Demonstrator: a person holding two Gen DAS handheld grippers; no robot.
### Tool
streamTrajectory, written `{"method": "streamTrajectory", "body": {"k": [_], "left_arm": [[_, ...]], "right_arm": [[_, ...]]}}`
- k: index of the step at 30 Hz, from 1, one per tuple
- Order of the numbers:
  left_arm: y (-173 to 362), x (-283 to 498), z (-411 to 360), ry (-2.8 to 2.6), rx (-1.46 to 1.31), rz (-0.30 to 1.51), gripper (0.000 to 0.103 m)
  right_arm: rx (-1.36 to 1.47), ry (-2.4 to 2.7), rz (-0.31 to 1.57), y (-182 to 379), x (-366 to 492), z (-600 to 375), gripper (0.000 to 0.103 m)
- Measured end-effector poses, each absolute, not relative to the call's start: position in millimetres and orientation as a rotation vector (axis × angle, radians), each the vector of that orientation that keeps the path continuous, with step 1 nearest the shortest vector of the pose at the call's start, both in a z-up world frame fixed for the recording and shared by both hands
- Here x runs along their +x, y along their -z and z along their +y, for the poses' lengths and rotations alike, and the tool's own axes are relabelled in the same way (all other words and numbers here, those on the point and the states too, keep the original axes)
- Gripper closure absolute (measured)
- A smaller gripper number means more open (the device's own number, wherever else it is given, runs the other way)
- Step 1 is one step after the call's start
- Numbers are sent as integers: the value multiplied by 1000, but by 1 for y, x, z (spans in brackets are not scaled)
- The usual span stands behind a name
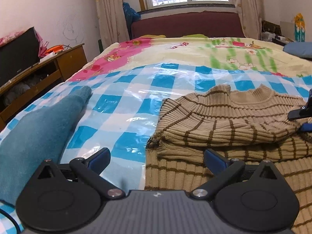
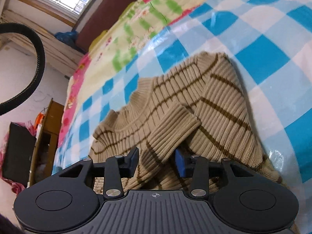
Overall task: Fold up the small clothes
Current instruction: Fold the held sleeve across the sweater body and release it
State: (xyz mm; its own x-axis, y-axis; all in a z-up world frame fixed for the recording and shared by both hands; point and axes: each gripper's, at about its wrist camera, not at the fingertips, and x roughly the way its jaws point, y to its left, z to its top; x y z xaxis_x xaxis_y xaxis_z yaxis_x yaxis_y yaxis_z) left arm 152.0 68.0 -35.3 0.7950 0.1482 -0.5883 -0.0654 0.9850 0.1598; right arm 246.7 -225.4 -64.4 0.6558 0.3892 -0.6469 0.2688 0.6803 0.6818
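Left wrist view: striped sweater (image 1: 230, 120) lies on the checked plastic sheet (image 1: 120, 105), forward and right of the left gripper (image 1: 156, 159), whose jaws are spread, holding nothing. Sweater's long axis runs toward the headboard (image 1: 187, 24); both sleeves folded across. Right gripper (image 2: 157, 160) is nearer: jaws parted around the sleeve cuff (image 2: 173, 126), not clamped. Teal cloth (image 1: 39, 128) left of sweater. No containers visible.
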Motion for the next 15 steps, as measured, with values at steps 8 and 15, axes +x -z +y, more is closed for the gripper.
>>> {"method": "streamTrajectory", "body": {"k": [8,15], "left_arm": [[39,158,63,-107,177,641,0],[52,173,70,-168,177,676,0]], "right_arm": [[957,-164,781,40,224,-237,96],[735,-70,768,38,197,-234,96]]}}
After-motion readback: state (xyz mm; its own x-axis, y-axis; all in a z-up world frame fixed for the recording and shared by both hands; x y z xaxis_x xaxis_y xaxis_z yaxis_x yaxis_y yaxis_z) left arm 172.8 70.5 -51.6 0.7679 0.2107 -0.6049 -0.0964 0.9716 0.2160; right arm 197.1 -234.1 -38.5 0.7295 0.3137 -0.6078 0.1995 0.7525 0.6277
